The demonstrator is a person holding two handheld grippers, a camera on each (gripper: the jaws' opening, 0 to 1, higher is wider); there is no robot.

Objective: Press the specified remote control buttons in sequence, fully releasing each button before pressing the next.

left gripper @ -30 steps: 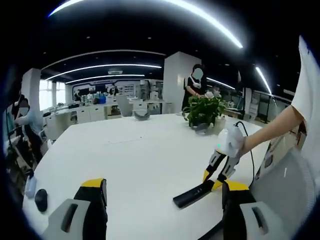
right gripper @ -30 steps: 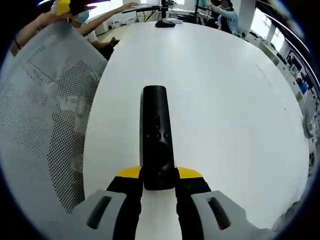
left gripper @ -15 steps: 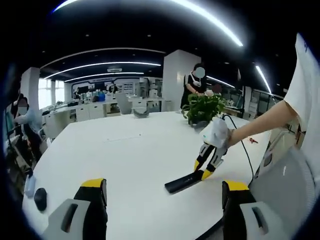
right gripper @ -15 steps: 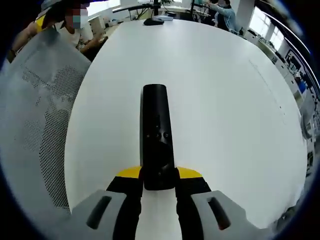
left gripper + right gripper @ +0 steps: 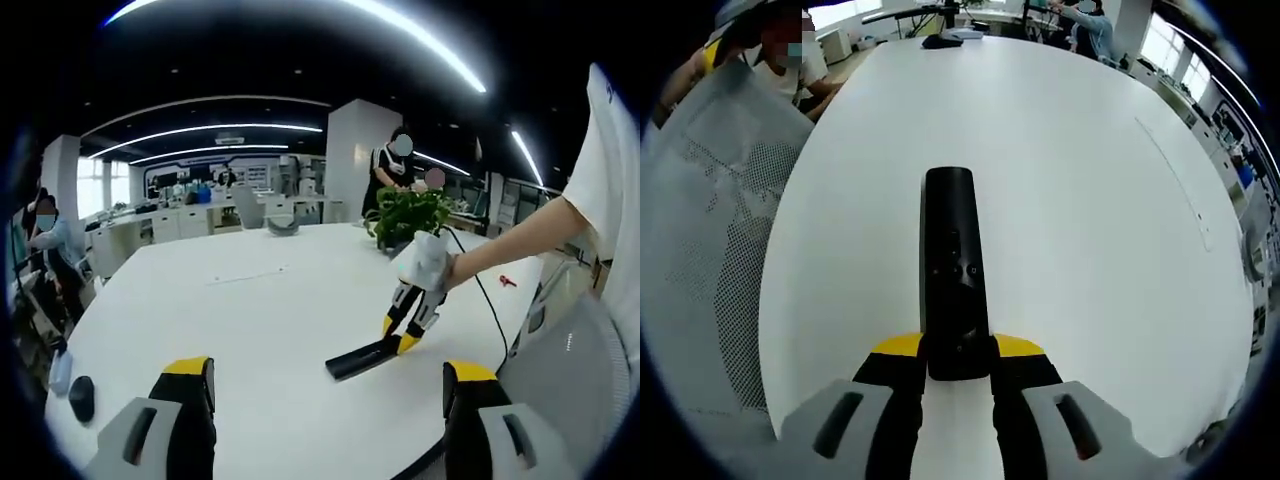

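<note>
Right gripper [image 5: 958,360] clamps one black remote [image 5: 953,270] above the table [image 5: 1090,200]; left gripper [image 5: 325,400] gapes empty.

Things counted on and around the table

One remote [image 5: 953,285] is seen, one white table [image 5: 270,310], one plant [image 5: 408,214], one mesh chair [image 5: 710,250], one dark mouse [image 5: 82,398], and two grippers: left [image 5: 330,425], right [image 5: 957,380].

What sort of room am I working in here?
Most likely an open-plan office: a large white table, rows of desks behind it, a mesh office chair, and a potted plant.
</note>
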